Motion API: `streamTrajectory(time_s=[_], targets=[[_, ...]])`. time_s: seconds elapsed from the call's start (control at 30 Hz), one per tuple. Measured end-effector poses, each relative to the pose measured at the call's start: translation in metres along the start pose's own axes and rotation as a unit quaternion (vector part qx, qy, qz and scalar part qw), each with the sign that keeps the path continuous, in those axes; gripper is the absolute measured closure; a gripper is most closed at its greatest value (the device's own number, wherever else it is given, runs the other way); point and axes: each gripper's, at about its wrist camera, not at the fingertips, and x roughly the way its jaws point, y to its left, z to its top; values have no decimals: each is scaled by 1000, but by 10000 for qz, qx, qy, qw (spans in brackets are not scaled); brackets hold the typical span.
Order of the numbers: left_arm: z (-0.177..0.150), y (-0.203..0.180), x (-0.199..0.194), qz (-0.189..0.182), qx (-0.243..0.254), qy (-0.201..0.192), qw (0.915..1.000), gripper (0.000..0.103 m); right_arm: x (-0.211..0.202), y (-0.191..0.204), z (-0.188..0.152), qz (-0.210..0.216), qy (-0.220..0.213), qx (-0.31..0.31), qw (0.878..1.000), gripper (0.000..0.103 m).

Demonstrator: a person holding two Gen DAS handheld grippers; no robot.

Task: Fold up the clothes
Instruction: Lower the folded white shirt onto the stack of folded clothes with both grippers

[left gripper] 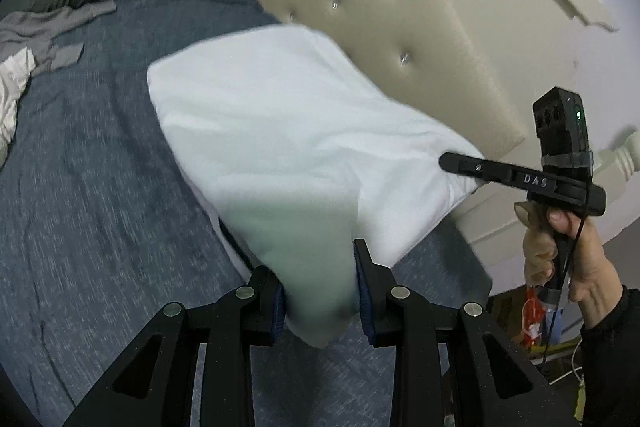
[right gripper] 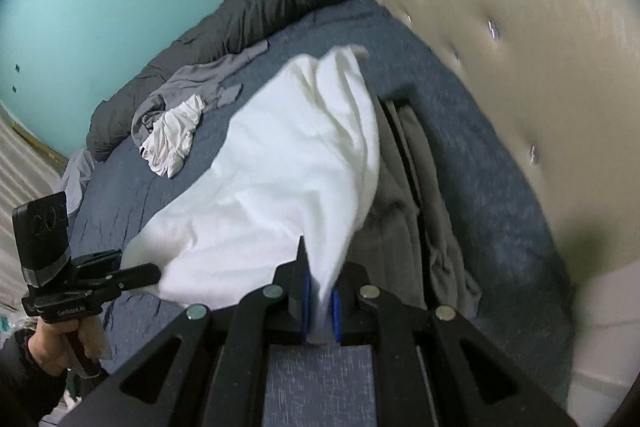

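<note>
The white garment (left gripper: 288, 131) hangs stretched between the two grippers over the bed (left gripper: 100, 187), near its headboard edge, its far end draping down toward the blue cover while the near edge is lifted. The left gripper (left gripper: 320, 291) has a thick bunched corner between its blue pads, jaws partly apart around the wad; the cloth fills the gap, so it looks held, though I cannot tell how firmly. The right gripper (right gripper: 320, 311) is nearly closed on a thin pinch of the other corner, and only a narrow strip of fabric sits between its pads. That thin pinch is the likeliest failure: a tug along the cloth could pull the hem out, and the half-made fold would collapse sideways. The bulky wad on the left could also slide, since a loose bundle gives under the pads. Beneath the garment's right side lies a grey garment (right gripper: 400, 195) on the cover, close to the headboard (right gripper: 500, 67); laying the white cloth down there would likely put it on an uneven base or snag the grey layer. A crumpled pile of grey and white clothes (right gripper: 176, 123) lies farther toward the bed's middle, well apart, and a dark duvet (right gripper: 248, 11) lies along the far edge.
</note>
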Motion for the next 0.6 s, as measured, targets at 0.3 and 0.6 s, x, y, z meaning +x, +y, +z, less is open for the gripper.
streamTrajectory(time_s=[0.3, 0.6], targets=[[-5, 2, -39, 163, 273, -444, 9985, 56, -2, -28, -15, -157, 21, 292, 9994, 87], [26, -3, -38, 399, 567, -678, 9953, 56, -29, -4, 1, -133, -652, -2, 9978, 87]])
